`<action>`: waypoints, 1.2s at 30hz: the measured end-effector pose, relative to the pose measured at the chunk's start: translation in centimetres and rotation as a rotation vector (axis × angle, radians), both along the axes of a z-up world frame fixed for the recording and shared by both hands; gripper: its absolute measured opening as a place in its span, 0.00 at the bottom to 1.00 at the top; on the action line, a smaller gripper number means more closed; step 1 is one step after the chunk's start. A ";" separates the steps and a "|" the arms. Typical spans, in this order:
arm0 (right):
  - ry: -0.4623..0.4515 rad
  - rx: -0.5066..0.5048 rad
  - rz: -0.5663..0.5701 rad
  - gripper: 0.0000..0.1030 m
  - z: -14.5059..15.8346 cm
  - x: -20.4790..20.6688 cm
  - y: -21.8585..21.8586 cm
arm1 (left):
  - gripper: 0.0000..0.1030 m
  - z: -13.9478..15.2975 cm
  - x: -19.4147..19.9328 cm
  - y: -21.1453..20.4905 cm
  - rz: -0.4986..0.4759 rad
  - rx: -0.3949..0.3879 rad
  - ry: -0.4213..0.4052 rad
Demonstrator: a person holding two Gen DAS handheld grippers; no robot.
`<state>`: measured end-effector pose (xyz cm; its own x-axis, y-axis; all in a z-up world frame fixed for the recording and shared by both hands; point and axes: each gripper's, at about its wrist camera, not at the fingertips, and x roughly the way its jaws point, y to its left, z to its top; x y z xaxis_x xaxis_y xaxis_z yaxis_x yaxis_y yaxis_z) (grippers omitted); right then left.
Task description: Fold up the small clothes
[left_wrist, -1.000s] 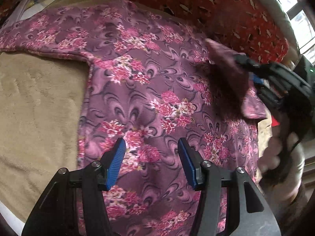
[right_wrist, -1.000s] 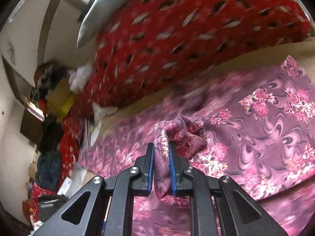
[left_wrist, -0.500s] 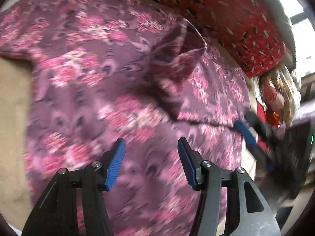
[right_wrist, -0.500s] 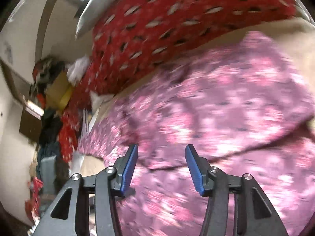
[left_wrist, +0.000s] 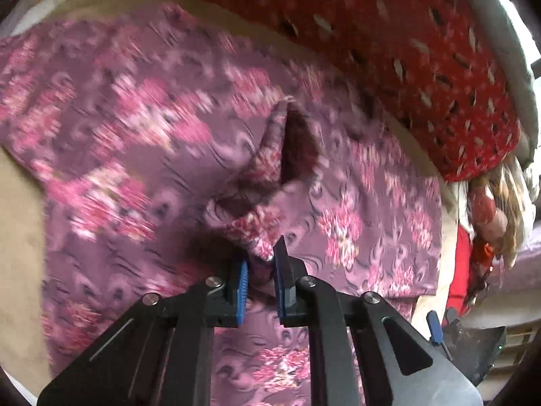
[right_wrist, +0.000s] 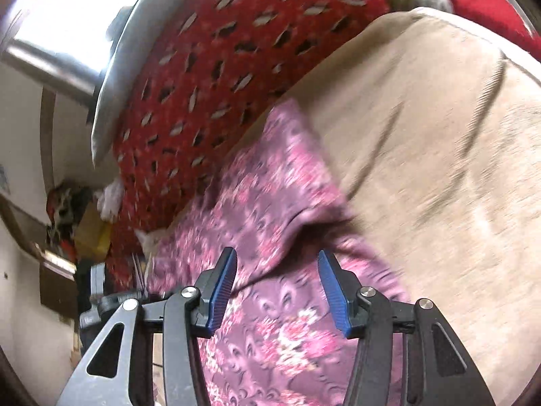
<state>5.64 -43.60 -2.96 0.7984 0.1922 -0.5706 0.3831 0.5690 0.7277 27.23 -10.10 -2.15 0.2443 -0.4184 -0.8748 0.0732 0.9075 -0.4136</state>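
My left tongs [left_wrist: 261, 279] are closed on a bunched fold of the purple floral garment [left_wrist: 142, 142]; the blue pads [left_wrist: 242, 291] press the cloth from both sides, and a small lump of fabric stands up just above them. The garment lies spread on the beige blanket [left_wrist: 17, 223], which shows bare at the left of this view; beyond the pinched fold I see a dark opening in the cloth (a sleeve end or the neck, I cannot tell which). Behind the garment runs the red patterned cushion [left_wrist: 422, 50], touching or nearly touching its far edge.

My right tongs [right_wrist: 277, 287] stand apart, with nothing between the fingers [right_wrist: 333, 287]; they hang over the garment [right_wrist: 270, 203], near its edge, where one layer lies folded over another and makes a diagonal ridge. To the right of that edge the beige blanket [right_wrist: 439, 152] is uncovered; the red cushion [right_wrist: 219, 67] runs along the back here too. At the far left of this view there is a pile of mixed things [right_wrist: 77, 216] against the wall, too blurred to name.

In the left view, at the lower right corner, a part of my right tongs [left_wrist: 436, 330] shows with one blue finger, beside the garment's edge; much of both views is blurred.
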 end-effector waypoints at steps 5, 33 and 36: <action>0.004 -0.018 -0.075 0.51 -0.1 -0.1 -2.7 | 0.07 1.6 0.5 4.6 0.098 -0.021 -0.063; 0.083 0.010 -0.065 0.51 -2.6 4.5 -3.8 | 0.07 -0.9 1.8 4.3 0.114 -0.157 0.027; 0.069 -0.014 -0.074 0.52 -1.9 4.4 -4.4 | 0.06 1.7 1.1 6.0 0.150 -0.125 -0.088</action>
